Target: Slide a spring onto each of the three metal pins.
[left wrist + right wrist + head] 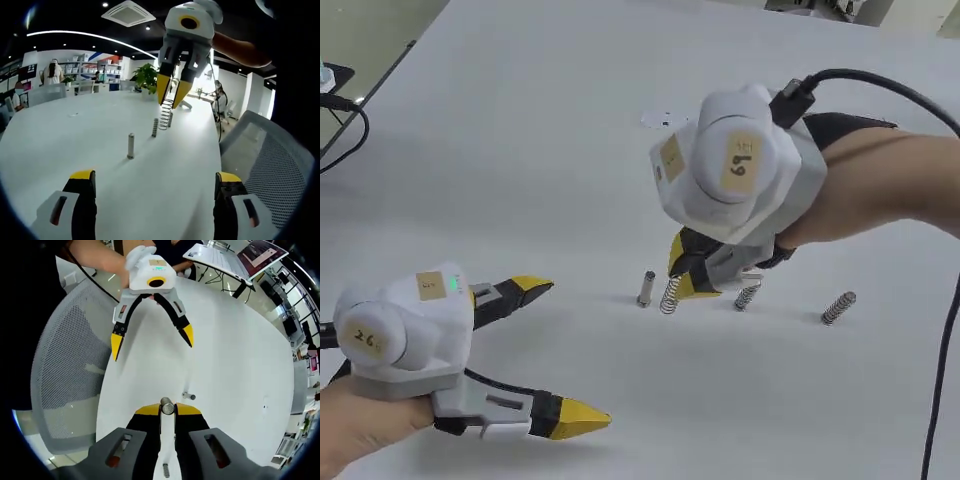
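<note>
A short metal pin stands upright on the white table. My right gripper is just right of it, shut on a spring that hangs down to the tabletop. In the right gripper view the spring sits between the shut yellow tips, with the pin a little beyond. Two more springs lie to the right. My left gripper is open at the near left, nothing between its fingers; it faces the pin and the right gripper.
A black cable runs from the right gripper off to the right. A grey mesh chair stands beside the table's edge. More cables lie at the far left edge. People and shelves stand far behind.
</note>
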Demonstrator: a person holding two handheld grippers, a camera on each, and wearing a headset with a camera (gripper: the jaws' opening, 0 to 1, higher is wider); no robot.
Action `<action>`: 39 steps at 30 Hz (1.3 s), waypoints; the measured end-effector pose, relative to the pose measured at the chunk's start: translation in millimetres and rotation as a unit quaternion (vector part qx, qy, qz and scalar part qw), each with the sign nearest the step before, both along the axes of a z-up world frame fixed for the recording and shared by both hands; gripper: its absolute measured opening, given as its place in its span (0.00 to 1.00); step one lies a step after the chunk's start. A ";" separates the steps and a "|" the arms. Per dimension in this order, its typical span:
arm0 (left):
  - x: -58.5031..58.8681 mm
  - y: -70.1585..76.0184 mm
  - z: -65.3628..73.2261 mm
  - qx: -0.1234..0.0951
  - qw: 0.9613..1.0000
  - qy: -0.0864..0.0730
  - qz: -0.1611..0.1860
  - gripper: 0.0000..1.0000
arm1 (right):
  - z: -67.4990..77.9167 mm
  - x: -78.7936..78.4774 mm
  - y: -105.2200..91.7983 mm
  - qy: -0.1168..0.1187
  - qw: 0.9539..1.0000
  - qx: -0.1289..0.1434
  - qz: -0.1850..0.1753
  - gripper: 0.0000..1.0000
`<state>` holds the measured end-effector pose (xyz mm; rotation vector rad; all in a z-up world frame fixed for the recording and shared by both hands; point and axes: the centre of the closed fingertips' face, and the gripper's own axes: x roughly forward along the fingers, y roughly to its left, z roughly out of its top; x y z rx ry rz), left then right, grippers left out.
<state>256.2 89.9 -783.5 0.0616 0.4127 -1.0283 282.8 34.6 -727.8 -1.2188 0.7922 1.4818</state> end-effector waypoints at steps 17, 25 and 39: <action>3.1 5.9 -0.1 -0.003 1.000 0.002 0.004 0.98 | -2.4 28.1 3.8 0.008 1.000 -0.004 -0.024 0.06; 3.4 7.2 3.2 -0.005 1.000 0.000 0.002 0.98 | -7.4 35.4 7.8 0.005 1.000 -0.009 -0.025 0.06; 4.3 10.9 2.8 -0.007 1.000 0.001 0.006 0.98 | -13.7 43.8 13.9 -0.011 1.000 -0.013 -0.016 0.06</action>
